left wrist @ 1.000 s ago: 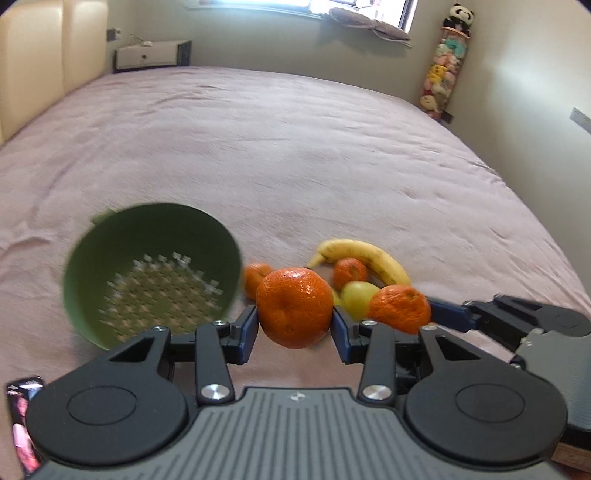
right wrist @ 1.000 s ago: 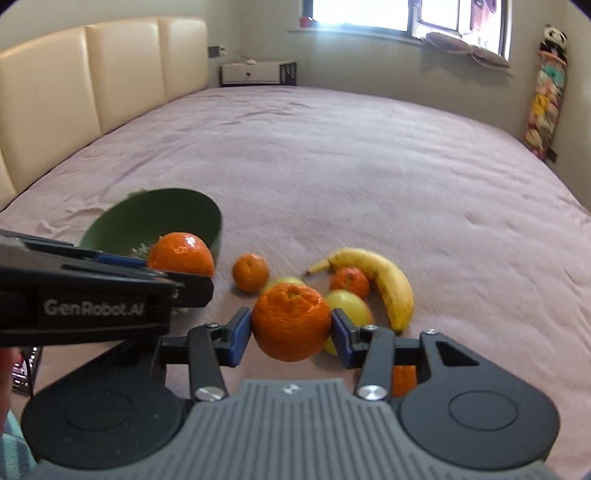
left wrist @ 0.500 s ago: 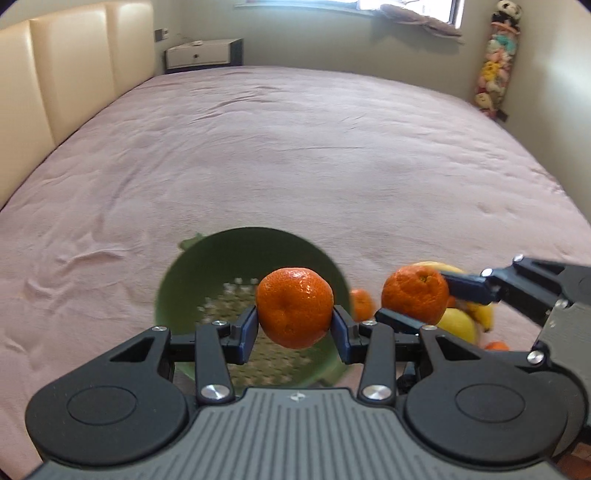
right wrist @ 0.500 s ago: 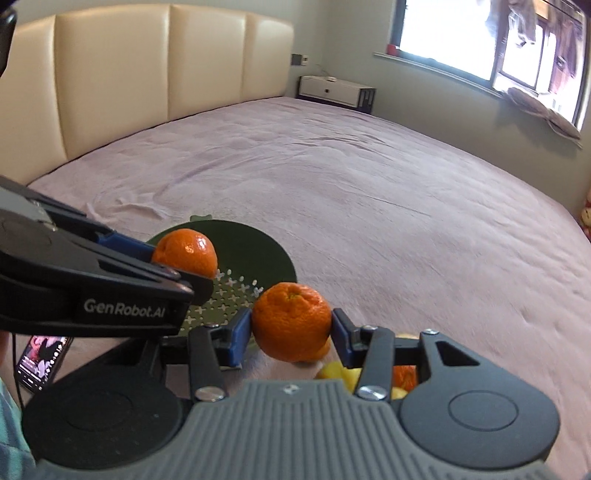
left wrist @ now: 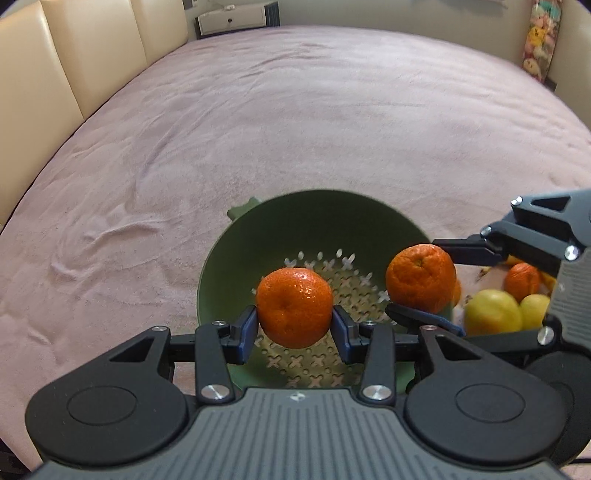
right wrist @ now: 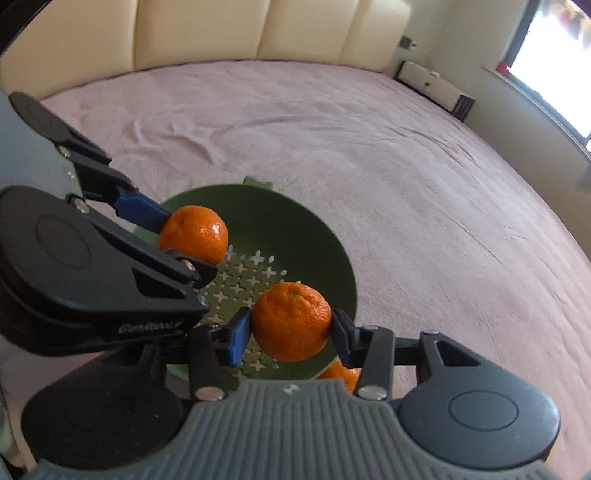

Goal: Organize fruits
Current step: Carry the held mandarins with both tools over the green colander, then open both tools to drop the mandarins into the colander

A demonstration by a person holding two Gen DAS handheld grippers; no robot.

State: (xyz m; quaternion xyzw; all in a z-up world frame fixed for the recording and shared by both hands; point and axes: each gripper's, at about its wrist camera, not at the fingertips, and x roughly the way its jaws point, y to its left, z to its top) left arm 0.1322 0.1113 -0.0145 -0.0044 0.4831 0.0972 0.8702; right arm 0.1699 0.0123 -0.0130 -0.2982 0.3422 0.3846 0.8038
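A green colander (left wrist: 229,273) (right wrist: 314,229) with cross-shaped holes sits on the pink bedspread. My left gripper (left wrist: 294,328) (right wrist: 177,236) is shut on a mandarin (left wrist: 294,308) (right wrist: 194,234), held over the colander's bowl. My right gripper (right wrist: 291,332) (left wrist: 421,282) is shut on a second mandarin (right wrist: 291,320) (left wrist: 420,278), held above the colander's right rim. Both fruits hang clear of the colander floor. More fruit lies right of the colander: a lemon (left wrist: 493,310), another yellow fruit (left wrist: 533,310) and a small mandarin (left wrist: 522,280). One more mandarin (right wrist: 340,373) peeks out under the right gripper.
The wide pink bed (left wrist: 295,129) stretches away beyond the colander. A cream padded headboard (left wrist: 74,55) (right wrist: 258,33) borders it, with a white nightstand (left wrist: 232,20) (right wrist: 432,83) in the corner. Plush toys (left wrist: 537,40) hang on the far right wall.
Both grippers have swung left, away from the fruit pile and over the colander, each keeping its mandarin. The right gripper has rolled. The fruit pile now lies at the right edge.
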